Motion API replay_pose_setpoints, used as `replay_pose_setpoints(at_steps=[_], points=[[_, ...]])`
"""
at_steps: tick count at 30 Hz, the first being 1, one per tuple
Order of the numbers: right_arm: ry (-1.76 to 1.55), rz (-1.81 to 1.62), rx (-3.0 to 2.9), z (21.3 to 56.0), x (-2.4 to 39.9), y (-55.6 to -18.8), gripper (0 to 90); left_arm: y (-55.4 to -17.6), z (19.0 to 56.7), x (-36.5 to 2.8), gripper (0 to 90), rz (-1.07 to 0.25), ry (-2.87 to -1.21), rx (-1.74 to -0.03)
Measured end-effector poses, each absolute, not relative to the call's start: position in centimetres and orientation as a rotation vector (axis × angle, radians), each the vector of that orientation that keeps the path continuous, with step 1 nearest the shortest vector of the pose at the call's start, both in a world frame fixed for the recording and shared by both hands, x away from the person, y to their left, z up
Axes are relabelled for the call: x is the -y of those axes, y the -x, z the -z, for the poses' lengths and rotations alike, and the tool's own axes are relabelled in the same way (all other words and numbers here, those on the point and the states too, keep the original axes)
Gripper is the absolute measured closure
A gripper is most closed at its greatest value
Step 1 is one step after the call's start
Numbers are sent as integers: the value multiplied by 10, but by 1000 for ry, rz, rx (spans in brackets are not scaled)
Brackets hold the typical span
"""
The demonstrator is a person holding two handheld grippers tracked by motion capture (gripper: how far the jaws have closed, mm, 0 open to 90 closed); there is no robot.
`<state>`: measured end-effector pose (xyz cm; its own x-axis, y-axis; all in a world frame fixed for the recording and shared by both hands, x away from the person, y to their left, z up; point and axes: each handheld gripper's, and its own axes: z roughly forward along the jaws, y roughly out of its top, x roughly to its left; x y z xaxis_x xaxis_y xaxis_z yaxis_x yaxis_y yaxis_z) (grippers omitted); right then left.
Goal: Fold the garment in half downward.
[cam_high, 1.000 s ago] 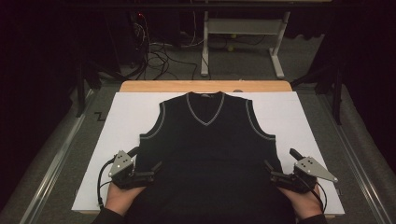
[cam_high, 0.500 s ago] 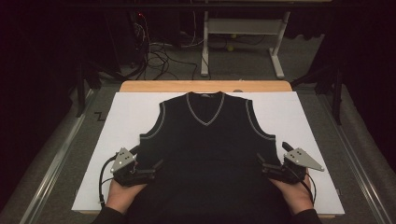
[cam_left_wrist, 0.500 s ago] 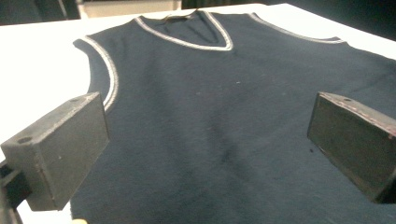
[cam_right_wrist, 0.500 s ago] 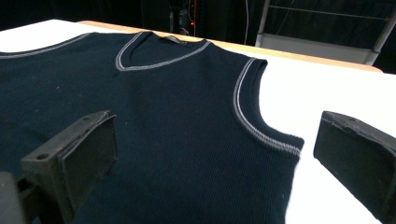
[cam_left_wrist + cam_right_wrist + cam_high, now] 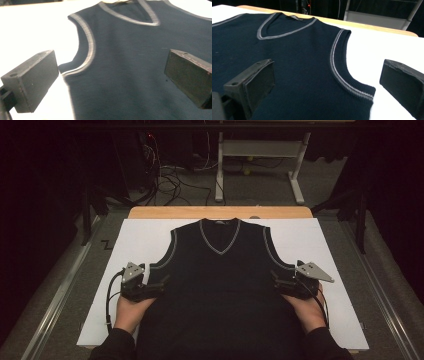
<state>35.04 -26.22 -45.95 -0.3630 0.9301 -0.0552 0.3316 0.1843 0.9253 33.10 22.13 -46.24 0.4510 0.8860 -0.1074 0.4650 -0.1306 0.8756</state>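
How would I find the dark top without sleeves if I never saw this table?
Look at the white sheet covering the table. Flat in its middle lies the sleeveless vest, between the left gripper and right gripper. It is the one dark garment, with grey stripes edging its V-neck and armholes.

Dark navy knitted vest (image 5: 223,290) with grey striped trim at V-neck and armholes; white sheet (image 5: 135,240) over a light wood counter (image 5: 165,212); black jaws, grey top plates.
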Motion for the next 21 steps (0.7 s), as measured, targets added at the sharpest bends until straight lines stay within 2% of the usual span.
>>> replay_pose_setpoints(at_steps=[1,5,7,10,11,13,14,16,17,18,21], points=[[-1190,-1161,-1810,460,262,-353,7,-340,465,-226,0,-533,-1734,-1237],[-1232,-1132,-1836,462,266,-361,44,-353,472,-236,0,-459,-1768,-1354],[-1269,-1090,-1839,463,271,-364,49,-354,475,-240,37,-423,-1773,-1388],[-1307,-1061,-1859,464,276,-366,52,-354,476,-240,44,-439,-1800,-1409],[-1351,-1000,-1889,466,282,-367,74,-354,478,-240,106,-432,-1819,-1415],[-1373,-980,-1905,468,285,-367,96,-354,480,-240,129,-425,-1828,-1425],[-1395,-963,-1921,469,287,-367,115,-355,481,-240,129,-414,-1839,-1433],[-1465,-953,-1929,471,296,-364,213,-355,484,-241,167,-383,-1856,-1443],[-1465,-953,-1929,471,296,-364,213,-353,484,-241,167,-378,-1861,-1436],[-1506,-953,-1924,471,300,-362,289,-352,483,-240,223,-385,-1858,-1434],[-1533,-961,-1952,472,303,-361,354,-348,484,-240,302,-381,-1877,-1433]])
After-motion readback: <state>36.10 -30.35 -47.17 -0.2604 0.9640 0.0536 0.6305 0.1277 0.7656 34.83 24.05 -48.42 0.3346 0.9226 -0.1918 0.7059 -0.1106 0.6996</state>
